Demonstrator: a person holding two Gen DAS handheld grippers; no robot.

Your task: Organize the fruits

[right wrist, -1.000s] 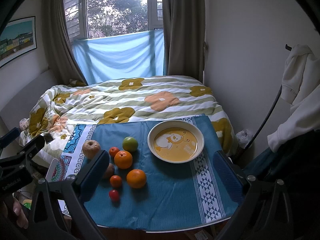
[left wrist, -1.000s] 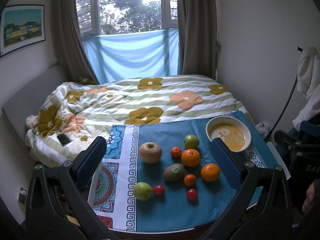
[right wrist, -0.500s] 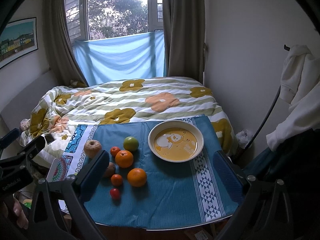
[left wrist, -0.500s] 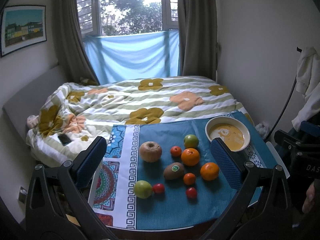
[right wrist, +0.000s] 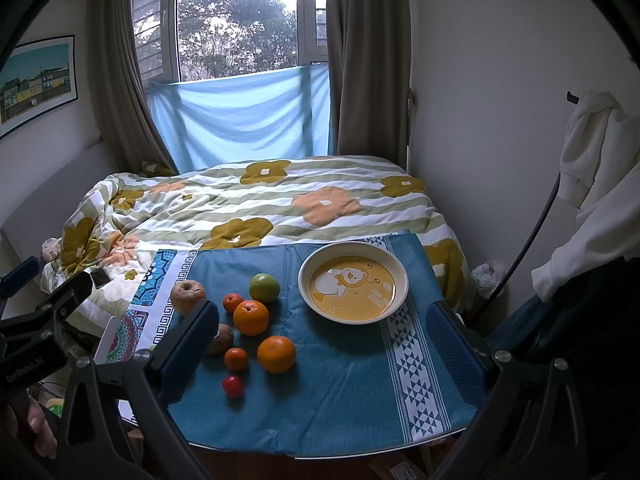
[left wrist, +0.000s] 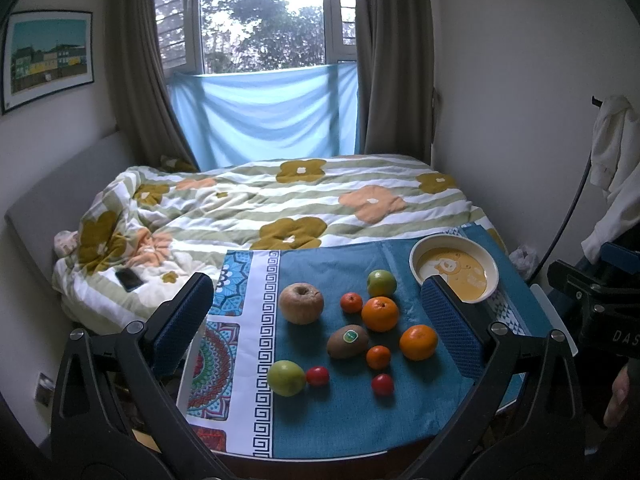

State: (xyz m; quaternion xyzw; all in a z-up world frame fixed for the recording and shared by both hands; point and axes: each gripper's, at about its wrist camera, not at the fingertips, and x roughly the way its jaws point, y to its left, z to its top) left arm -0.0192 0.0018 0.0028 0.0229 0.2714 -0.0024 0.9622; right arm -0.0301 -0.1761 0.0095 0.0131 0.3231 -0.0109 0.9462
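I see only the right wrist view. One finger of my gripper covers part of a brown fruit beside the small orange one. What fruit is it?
Observer: It is a brown kiwi with a green sticker, lying on the blue cloth.
Operator: Is more fruit hidden to its left?
Observer: Yes. A green apple lies at the edge of the cloth's white patterned border, with a red cherry tomato close against its right side.
Operator: Does the left gripper hold anything?
Observer: No. The left gripper is open and holds nothing.
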